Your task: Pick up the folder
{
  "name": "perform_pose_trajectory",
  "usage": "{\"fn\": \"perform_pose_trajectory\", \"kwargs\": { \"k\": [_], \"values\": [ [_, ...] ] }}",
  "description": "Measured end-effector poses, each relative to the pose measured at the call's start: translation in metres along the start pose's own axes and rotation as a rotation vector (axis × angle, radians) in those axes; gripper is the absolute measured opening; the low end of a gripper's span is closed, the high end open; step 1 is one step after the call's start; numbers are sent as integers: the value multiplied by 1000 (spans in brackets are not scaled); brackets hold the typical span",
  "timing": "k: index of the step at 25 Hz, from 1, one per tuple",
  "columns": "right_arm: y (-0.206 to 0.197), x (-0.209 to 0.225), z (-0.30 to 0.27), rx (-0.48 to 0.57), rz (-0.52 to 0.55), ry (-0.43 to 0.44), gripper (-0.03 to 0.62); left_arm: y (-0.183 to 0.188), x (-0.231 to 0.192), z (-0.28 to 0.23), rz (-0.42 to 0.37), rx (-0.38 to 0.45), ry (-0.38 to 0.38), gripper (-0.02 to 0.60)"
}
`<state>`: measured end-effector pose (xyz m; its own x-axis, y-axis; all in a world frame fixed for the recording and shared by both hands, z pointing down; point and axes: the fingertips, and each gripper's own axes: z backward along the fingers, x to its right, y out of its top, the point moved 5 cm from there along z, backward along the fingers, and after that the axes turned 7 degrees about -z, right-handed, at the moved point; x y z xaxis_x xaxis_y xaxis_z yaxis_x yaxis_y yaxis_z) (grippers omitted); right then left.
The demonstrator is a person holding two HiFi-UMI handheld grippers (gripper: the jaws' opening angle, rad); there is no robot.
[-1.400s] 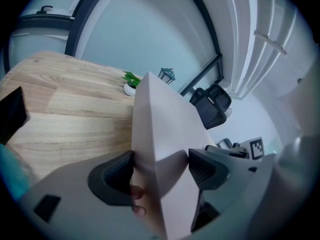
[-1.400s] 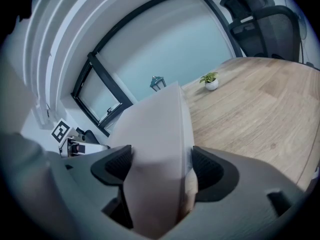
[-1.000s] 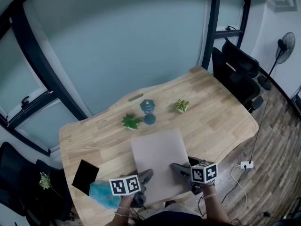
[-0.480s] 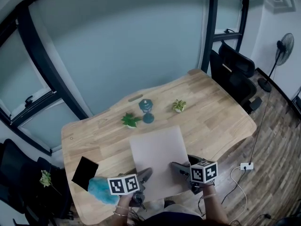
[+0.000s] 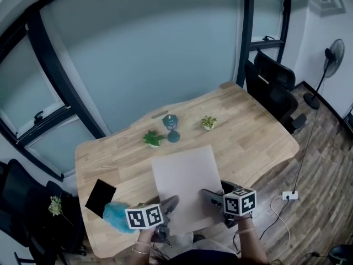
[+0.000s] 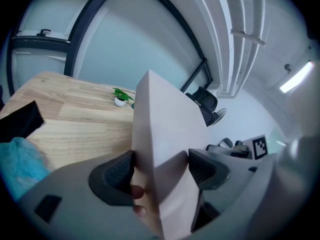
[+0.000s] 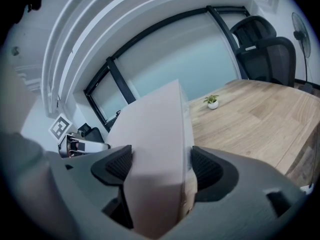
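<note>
left gripper (image 5: 169,204): body was grey, cube white with black square markers
right gripper (image 5: 208,195): was same grey, same marker cube
pads (image 6: 116,171): were dark, ribbed, rounded
wrist band (image 5: 141,251): was thin, pale, on left wrist

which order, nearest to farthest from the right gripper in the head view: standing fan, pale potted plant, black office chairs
1. Pale potted plant, on the table ahead of the right gripper.
2. Black office chairs, beyond the table's right end.
3. Standing fan, at the far right edge.
</note>
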<state>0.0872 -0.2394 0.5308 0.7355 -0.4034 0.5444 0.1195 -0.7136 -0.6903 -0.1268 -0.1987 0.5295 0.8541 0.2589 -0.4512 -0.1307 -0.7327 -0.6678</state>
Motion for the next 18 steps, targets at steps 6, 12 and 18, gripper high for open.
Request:
{"fn": "perform_pose_trajectory", "kwargs": {
  "k": [6,12,18],
  "values": [
    [-3,-6,19,21,27,2,379,-4,14,12,-28,23,17,330],
    [-7,-9,36,44,39,17,379,-8,27,25,-65,43,50,330],
    [-10,-13,52,73,54,20,377,-13,41,33,-73,54,54,330]
  ]
}}
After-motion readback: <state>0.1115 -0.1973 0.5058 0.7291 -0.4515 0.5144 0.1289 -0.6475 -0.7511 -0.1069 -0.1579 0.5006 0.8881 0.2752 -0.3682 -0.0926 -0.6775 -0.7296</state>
